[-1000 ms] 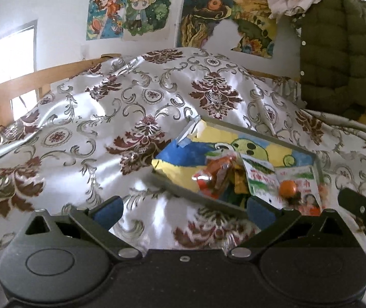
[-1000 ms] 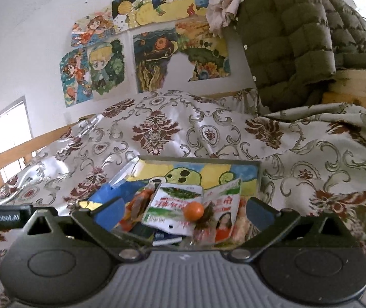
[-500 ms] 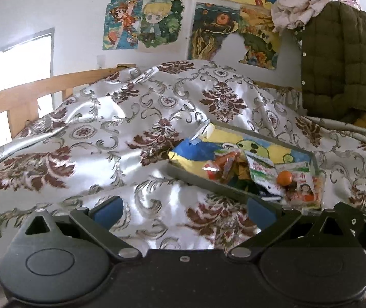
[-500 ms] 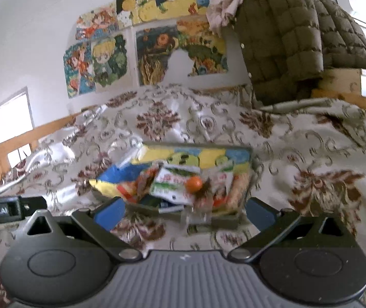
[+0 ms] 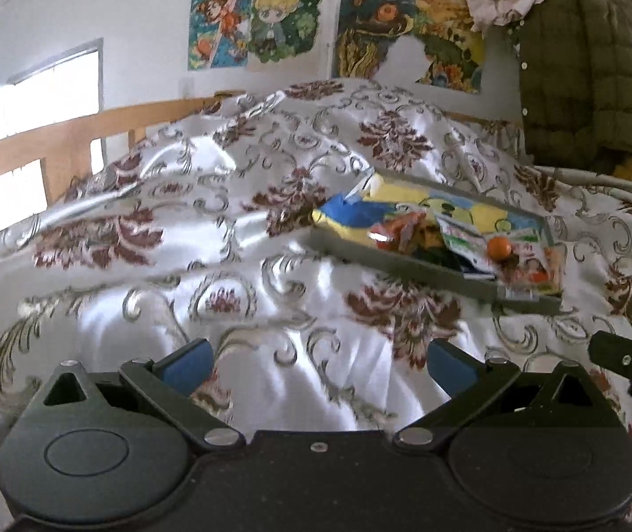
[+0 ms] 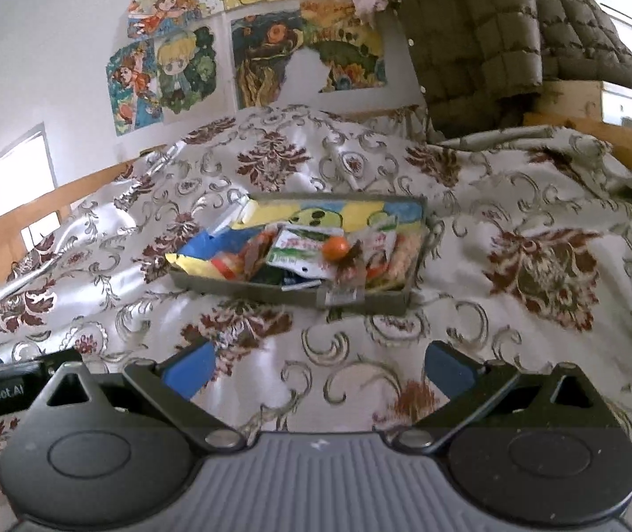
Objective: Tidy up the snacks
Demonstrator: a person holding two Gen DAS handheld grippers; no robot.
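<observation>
A shallow grey tray [image 6: 271, 290] with a yellow and blue cartoon bottom lies on the patterned bedspread; it also shows in the left wrist view [image 5: 404, 264]. Several snack packets are piled in its near right part, with a small orange ball [image 6: 339, 246] [image 5: 499, 247] on top of a white and green packet [image 6: 300, 250]. My left gripper [image 5: 318, 365] is open and empty, well short of the tray and to its left. My right gripper [image 6: 319, 365] is open and empty, well short of the tray's front wall.
The silver and maroon bedspread [image 5: 227, 244] is rumpled. A wooden bed rail [image 5: 50, 142] runs along the left. An olive quilted jacket [image 6: 471, 44] hangs at the back right. Posters [image 5: 263, 22] cover the wall behind.
Both grippers have drawn back from the tray, which now looks smaller and farther away. Both stay open and empty. The snacks in the tray have not moved.
</observation>
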